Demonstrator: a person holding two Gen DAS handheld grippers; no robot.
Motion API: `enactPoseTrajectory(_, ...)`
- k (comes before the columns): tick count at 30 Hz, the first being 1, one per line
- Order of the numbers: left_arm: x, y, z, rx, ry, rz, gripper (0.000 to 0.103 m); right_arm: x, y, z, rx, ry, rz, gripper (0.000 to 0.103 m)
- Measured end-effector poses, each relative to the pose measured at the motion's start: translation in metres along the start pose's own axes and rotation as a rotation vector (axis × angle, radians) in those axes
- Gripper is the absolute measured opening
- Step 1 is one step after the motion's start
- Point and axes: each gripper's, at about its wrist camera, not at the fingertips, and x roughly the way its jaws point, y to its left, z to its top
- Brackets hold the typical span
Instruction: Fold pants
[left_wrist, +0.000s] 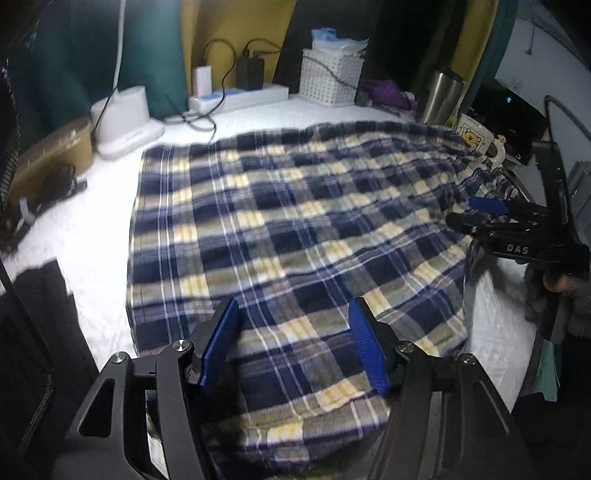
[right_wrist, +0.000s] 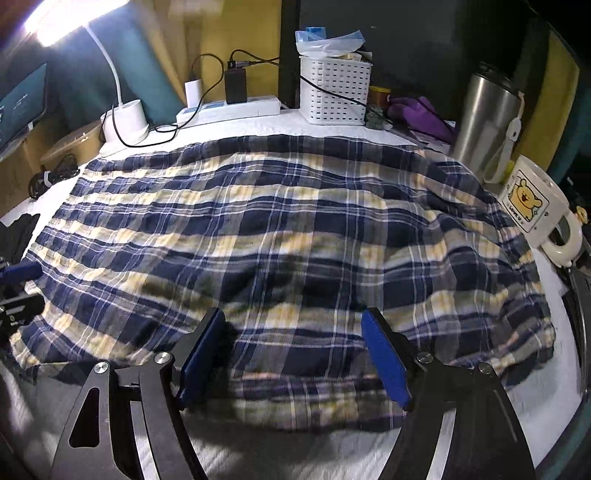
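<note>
The blue, yellow and white plaid pants (left_wrist: 295, 221) lie spread over a white padded surface (left_wrist: 99, 236); they also fill the right wrist view (right_wrist: 288, 229). My left gripper (left_wrist: 293, 314) is open, its blue pads wide apart just above the near edge of the fabric, holding nothing. My right gripper (right_wrist: 293, 325) is open too, above the near hem of the pants. It shows from the side in the left wrist view (left_wrist: 476, 214) at the right edge of the pants. The left gripper's tip shows at the left edge of the right wrist view (right_wrist: 18, 280).
Along the back stand a white lamp base (right_wrist: 125, 122), a power strip (right_wrist: 229, 109) with chargers, a white basket (right_wrist: 332, 92), a purple cloth (right_wrist: 421, 114), a steel tumbler (right_wrist: 484, 122) and a bear mug (right_wrist: 535, 206) touching the pants' right edge. A brown box (left_wrist: 51, 155) sits at left.
</note>
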Motion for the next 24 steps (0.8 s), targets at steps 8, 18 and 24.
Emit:
enactPoseTrajectory(8,-0.003,-0.007,-0.013,0.007,-0.022,0.053,0.064,-0.006,-0.003,-0.008,0.002,-0.005,-0.006,0.079)
enactPoseTrajectory(18,-0.01,-0.015,-0.027,0.044,-0.009,0.104,0.066,-0.019,-0.01,-0.024,0.004,-0.009,-0.008,0.079)
enactPoseTrajectory(24,-0.015,-0.017,-0.024,0.022,-0.006,0.097,0.066,-0.027,-0.017,-0.035,0.007,-0.023,0.007,0.079)
